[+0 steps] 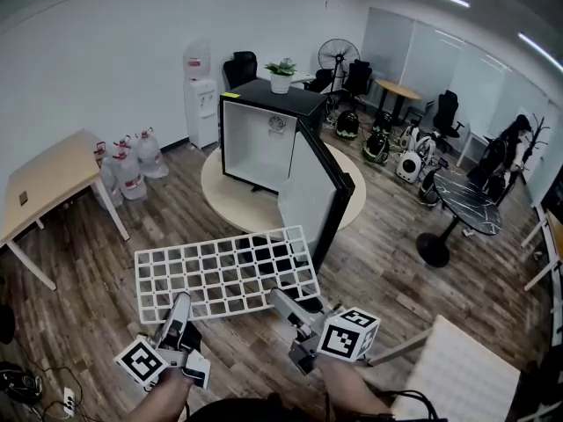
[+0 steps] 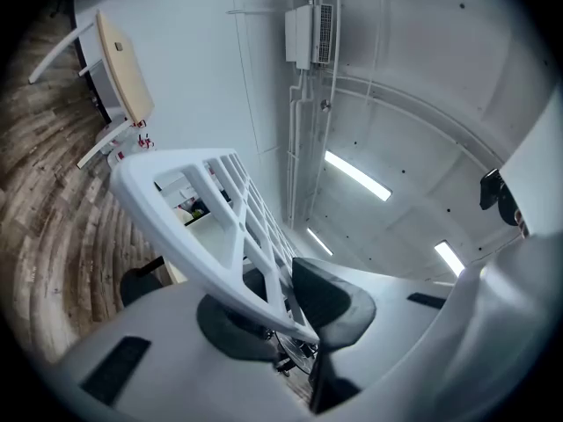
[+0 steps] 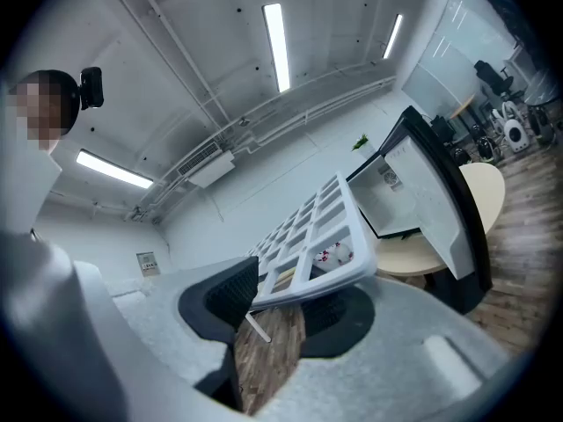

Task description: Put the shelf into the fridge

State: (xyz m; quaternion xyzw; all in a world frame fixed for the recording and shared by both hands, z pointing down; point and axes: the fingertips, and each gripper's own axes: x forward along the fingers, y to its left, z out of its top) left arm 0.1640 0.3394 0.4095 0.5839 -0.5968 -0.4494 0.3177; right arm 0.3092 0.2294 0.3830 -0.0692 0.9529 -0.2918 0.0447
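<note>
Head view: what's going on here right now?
A person holds the white grid shelf up in front of the fridge. The left gripper and the right gripper each grip its near edge, keeping it roughly level in the air. The fridge stands ahead with its door swung open. The shelf is not yet inside.

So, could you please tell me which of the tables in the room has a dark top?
The round pedestal table at the right; the rectangular table at left and the round one at the back are light wood.
</note>
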